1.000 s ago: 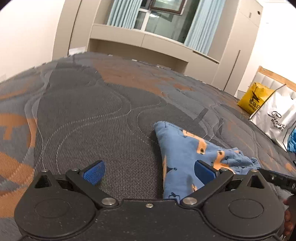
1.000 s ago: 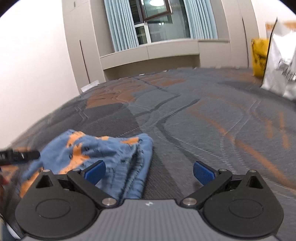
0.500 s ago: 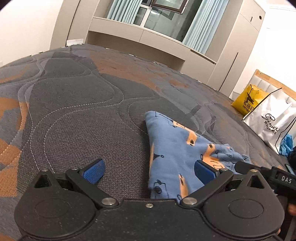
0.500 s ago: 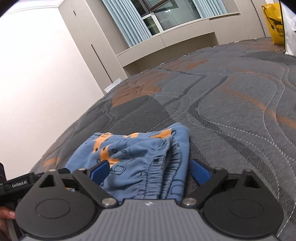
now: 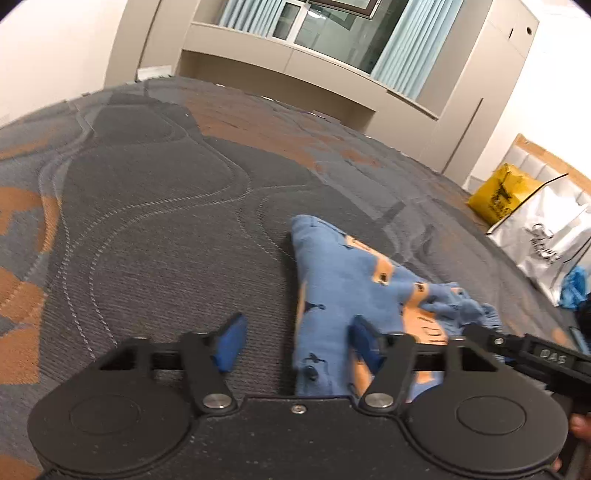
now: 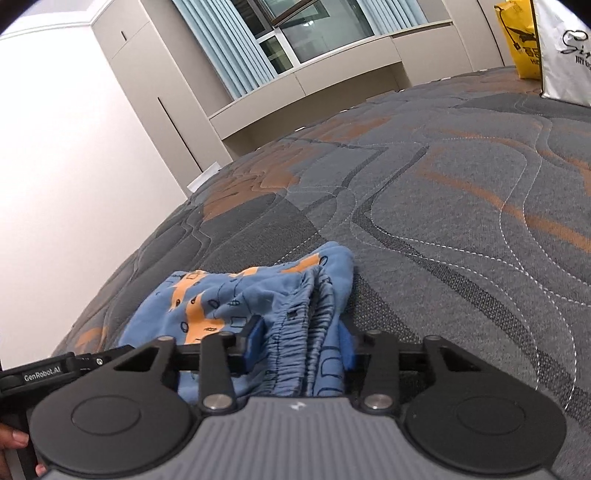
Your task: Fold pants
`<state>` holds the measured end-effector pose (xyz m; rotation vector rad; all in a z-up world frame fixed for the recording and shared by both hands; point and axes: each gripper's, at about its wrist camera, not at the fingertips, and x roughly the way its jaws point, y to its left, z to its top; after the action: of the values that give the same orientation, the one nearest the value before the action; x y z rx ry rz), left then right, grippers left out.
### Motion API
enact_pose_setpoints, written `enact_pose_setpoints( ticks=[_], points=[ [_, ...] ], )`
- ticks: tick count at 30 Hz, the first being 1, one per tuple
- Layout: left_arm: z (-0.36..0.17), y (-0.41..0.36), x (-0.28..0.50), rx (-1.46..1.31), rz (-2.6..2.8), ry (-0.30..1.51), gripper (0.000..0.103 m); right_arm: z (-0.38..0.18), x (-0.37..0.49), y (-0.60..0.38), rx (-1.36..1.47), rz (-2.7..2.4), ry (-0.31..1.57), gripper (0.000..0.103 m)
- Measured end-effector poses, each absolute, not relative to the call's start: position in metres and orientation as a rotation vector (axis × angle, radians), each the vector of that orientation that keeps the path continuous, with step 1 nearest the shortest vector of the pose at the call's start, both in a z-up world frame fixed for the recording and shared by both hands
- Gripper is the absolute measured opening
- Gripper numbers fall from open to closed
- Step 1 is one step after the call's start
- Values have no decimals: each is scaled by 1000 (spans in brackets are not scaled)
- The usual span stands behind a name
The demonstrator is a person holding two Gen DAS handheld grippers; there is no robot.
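One pair of blue pants (image 5: pixel 343 280) with orange patches is counted, lying crumpled on one bed (image 5: pixel 147 229) covered in grey and orange quilting. Two hand-held grippers are counted: the left hand-held gripper (image 5: pixel 295 341) and the right hand-held gripper (image 6: pixel 301 341), each bearing two blue pads, four pads in all. Two bags are counted at the far side of the bed: one yellow bag (image 5: pixel 502 195) and one white bag (image 5: pixel 546 243) with dark lettering. One window (image 6: pixel 314 33) is counted, flanked by two pale blue curtains.
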<state>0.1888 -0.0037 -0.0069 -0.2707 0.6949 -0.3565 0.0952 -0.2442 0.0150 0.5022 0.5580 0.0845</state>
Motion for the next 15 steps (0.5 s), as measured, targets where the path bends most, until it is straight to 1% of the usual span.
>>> enact_pose_setpoints(
  ticks=[1,2,5,8,15],
  points=[
    [-7,-3,189,-294,-378,696,40,15,95,-244,507,85,557,35],
    [-8,-3,189,-311,-403,699,25,16,94,-243,512,86,553,31],
    [-2,-7,188,-309,-409,676,17,21,90,-236,504,77,537,26],
    [11,-7,191,-314,-426,621,16,35,89,-231,479,86,488,22],
    [37,0,225,-288,-374,501,16,71,134,-214,411,151,414,22]
  ],
)
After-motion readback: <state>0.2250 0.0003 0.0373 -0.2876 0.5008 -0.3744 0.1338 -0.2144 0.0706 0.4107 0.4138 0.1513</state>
